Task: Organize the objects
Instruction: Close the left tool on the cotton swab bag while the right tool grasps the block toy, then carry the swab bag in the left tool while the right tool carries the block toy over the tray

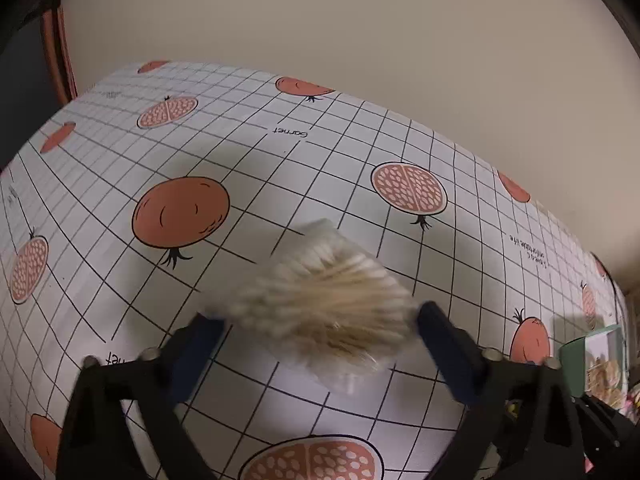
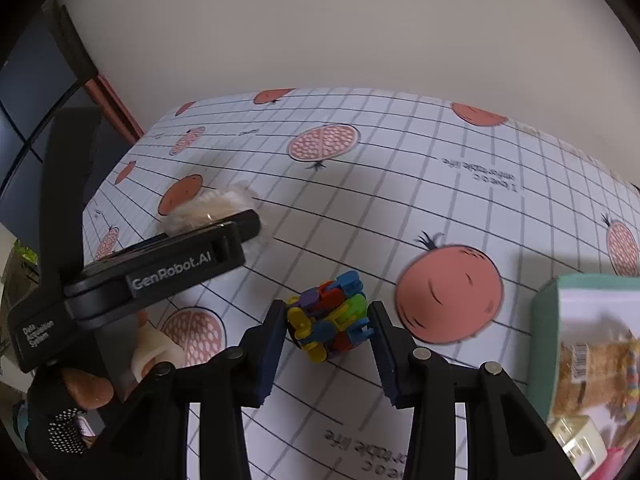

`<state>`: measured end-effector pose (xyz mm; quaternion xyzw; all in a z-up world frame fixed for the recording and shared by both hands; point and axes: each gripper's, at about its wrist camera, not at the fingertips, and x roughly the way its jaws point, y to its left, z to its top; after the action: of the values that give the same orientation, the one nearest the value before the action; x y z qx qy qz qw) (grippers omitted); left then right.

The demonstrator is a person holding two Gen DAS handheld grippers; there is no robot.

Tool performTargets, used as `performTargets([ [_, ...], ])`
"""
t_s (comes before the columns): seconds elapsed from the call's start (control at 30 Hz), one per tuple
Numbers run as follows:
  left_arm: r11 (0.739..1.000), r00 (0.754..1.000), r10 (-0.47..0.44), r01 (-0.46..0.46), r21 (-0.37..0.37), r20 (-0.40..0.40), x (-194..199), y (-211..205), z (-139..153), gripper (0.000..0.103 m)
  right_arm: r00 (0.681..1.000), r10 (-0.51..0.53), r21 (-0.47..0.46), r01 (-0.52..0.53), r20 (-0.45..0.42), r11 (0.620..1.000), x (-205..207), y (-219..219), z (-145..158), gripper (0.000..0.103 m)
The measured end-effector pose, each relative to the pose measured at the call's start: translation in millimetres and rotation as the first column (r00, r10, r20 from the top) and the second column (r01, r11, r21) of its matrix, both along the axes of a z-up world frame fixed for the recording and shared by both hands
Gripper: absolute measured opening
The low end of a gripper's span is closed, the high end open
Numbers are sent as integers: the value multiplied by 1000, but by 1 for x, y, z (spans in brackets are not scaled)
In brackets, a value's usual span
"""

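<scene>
multicoloured plastic clip bundle [image 2: 330,316] sits pinched in the right claw [image 2: 330,326], left of the green box [image 2: 546,320]. left claw [image 1: 320,320] grips a blurred cotton-swab pack [image 1: 324,304] above the table [image 1: 360,152].

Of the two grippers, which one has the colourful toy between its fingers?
The right gripper: the multicoloured block toy sits between its fingers. The left gripper instead frames a clear pack of cotton swabs.

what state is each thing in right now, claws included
left claw: shut on the bag of cotton swabs, blurred
bag of cotton swabs: gripped at both sides
right claw: fingers at both sides of the colourful clip bundle
colourful clip bundle: between the fingers
green box: open, goods inside
</scene>
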<state>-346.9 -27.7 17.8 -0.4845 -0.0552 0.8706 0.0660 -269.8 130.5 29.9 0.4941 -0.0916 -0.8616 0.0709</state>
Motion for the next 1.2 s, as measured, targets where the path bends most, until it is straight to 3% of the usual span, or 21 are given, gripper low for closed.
performTargets([
  [0.1, 1000, 1000, -24, 24, -10, -11, 4, 7, 3, 59, 1000, -2, 6, 2, 2, 1000, 6, 4, 0, 44],
  [0.13, 1000, 1000, -24, 24, -5, -9, 4, 7, 4, 55, 1000, -3, 6, 3, 3, 1000, 8, 5, 1, 44],
  [0.33, 1000, 1000, -9, 9, -5, -16, 10, 12, 8, 42, 1000, -9, 6, 9, 6, 1000, 25, 12, 1, 44],
  [0.47, 998, 1000, 4, -4, 57, 12, 14, 9, 7, 41, 1000, -16, 12, 16, 14, 1000, 37, 16, 2, 44],
  [0.67, 996, 998, 17, -21, 83, 55, 31, 2, 10, 40, 1000, -29, -5, 29, 10, 1000, 59, 25, 9, 44],
  [1.2, 999, 992, 34, -36, 11, 118, 110, 19, 37, 40, 999, -42, 14, 42, 1, 999, 136, 39, 43, 44],
])
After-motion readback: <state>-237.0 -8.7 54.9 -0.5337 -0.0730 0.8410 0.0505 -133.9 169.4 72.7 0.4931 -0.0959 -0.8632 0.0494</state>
